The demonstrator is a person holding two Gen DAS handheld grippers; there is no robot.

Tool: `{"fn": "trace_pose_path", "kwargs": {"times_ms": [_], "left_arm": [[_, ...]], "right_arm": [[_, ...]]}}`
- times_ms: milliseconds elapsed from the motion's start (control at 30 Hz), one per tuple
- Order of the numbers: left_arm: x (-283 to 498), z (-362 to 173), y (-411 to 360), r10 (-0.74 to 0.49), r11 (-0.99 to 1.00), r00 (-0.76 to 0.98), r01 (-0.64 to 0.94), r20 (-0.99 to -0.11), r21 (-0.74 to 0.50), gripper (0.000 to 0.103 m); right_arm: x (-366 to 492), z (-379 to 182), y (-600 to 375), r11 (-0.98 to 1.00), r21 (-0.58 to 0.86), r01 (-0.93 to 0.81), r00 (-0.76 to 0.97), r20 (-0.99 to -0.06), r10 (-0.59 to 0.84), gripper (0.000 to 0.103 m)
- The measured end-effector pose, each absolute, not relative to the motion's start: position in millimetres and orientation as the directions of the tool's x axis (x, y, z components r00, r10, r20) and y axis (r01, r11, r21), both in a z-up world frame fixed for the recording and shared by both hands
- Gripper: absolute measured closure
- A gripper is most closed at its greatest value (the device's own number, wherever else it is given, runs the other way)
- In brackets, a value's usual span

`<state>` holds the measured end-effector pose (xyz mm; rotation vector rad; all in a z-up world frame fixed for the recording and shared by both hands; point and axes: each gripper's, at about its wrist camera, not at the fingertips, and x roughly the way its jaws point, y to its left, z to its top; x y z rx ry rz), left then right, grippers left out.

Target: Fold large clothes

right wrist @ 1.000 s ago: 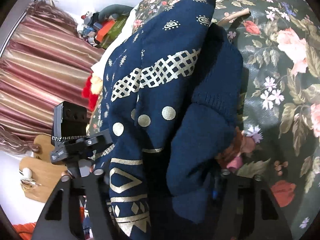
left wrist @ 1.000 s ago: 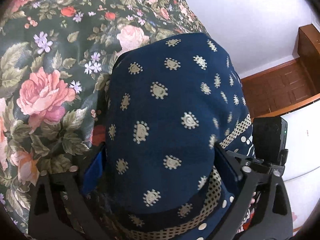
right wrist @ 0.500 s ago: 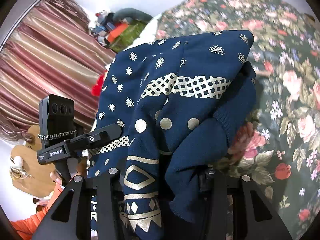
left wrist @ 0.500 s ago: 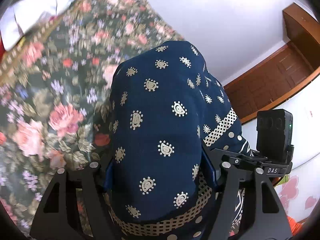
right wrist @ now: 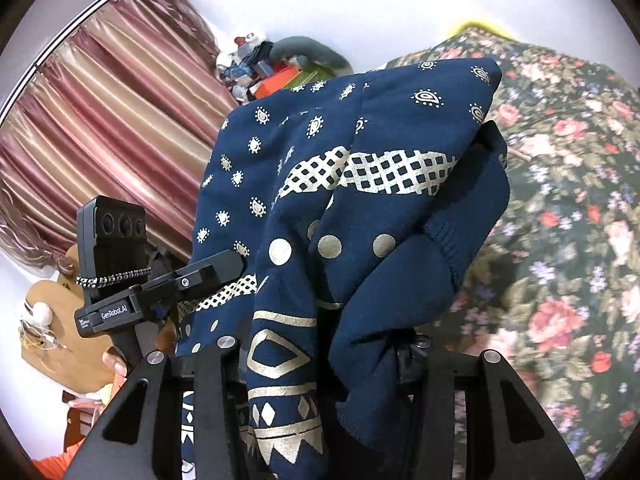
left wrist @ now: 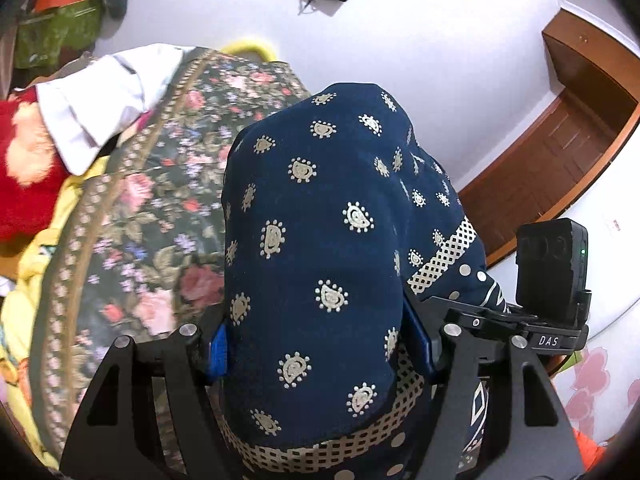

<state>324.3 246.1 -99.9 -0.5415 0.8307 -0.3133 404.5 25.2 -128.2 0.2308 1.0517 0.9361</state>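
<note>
A navy sweatshirt (left wrist: pixel 320 240) with cream paisley and lattice print is bunched between the fingers of my left gripper (left wrist: pixel 320 344), which is shut on it and holds it up off the floral bedspread (left wrist: pixel 160 208). In the right wrist view the same sweatshirt (right wrist: pixel 360 208) drapes over my right gripper (right wrist: pixel 320 356), which is shut on it, with a ribbed cuff hanging at the right. The other gripper (right wrist: pixel 132 280) shows at the left of that view, close by. The fingertips are hidden under cloth.
The bedspread (right wrist: pixel 568 200) fills the right of the right wrist view. A white garment (left wrist: pixel 104 100) and a red plush item (left wrist: pixel 24 184) lie at the bed's far left. A striped pink curtain (right wrist: pixel 112 128), cluttered boxes (right wrist: pixel 276 72) and a wooden door (left wrist: pixel 560 160) stand around.
Both grippers have lifted the sweatshirt up and away from the bedspread. The views now tilt upward, showing the wall, the bed's far edge and more of the room.
</note>
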Motion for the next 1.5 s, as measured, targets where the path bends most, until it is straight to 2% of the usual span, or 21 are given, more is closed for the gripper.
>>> {"fn": "trace_pose_path", "kwargs": {"times_ms": [267, 567, 633, 767, 867, 1067, 1133, 1200, 1233, 1267, 1333, 1500], "left_arm": [[312, -147, 287, -0.463, 0.802, 0.608, -0.024, -0.645, -0.598, 0.034], [321, -241, 290, -0.503, 0.776, 0.480, -0.115, -0.719, -0.620, 0.034], [319, -250, 288, -0.495, 0.791, 0.484, -0.092, -0.722, -0.604, 0.034], [312, -248, 276, -0.444, 0.840, 0.509, -0.050, -0.738, -0.540, 0.031], [308, -241, 266, -0.394, 0.877, 0.505, -0.043, -0.768, -0.478, 0.030], [298, -213, 251, -0.232, 0.952, 0.537, -0.045, -0.811, -0.303, 0.030], [286, -195, 243, -0.171, 0.975, 0.583, -0.017, -0.794, -0.222, 0.030], [273, -181, 234, -0.148, 0.984, 0.623, 0.018, -0.768, -0.175, 0.030], [267, -177, 229, -0.150, 0.986, 0.632, 0.034, -0.760, -0.166, 0.029], [264, -174, 224, -0.157, 0.985, 0.632, 0.048, -0.758, -0.165, 0.028], [258, -176, 215, -0.176, 0.983, 0.616, 0.074, -0.768, -0.166, 0.020], [251, -212, 201, -0.090, 0.996, 0.523, 0.038, -0.848, -0.082, 0.019]], "right_arm": [[397, -170, 72, 0.610, 0.586, -0.533, 0.089, -0.678, 0.729, 0.061], [410, -265, 83, 0.681, 0.581, -0.445, -0.030, -0.770, 0.637, 0.061], [412, -283, 84, 0.697, 0.576, -0.427, -0.058, -0.786, 0.615, 0.060], [415, -291, 78, 0.712, 0.560, -0.424, -0.055, -0.801, 0.597, 0.048], [412, -282, 69, 0.744, 0.490, -0.454, 0.000, -0.835, 0.550, 0.048], [383, -227, 60, 0.781, 0.229, -0.582, 0.227, -0.876, 0.426, 0.048], [368, -204, 62, 0.764, 0.122, -0.634, 0.325, -0.854, 0.407, 0.047], [352, -188, 70, 0.730, 0.079, -0.679, 0.362, -0.829, 0.427, 0.047], [346, -186, 73, 0.714, 0.078, -0.696, 0.358, -0.824, 0.440, 0.043], [341, -186, 77, 0.700, 0.082, -0.709, 0.348, -0.823, 0.449, 0.034], [330, -197, 83, 0.685, 0.092, -0.723, 0.323, -0.832, 0.452, 0.023], [320, -245, 81, 0.710, 0.082, -0.700, 0.262, -0.895, 0.361, 0.022]]}}
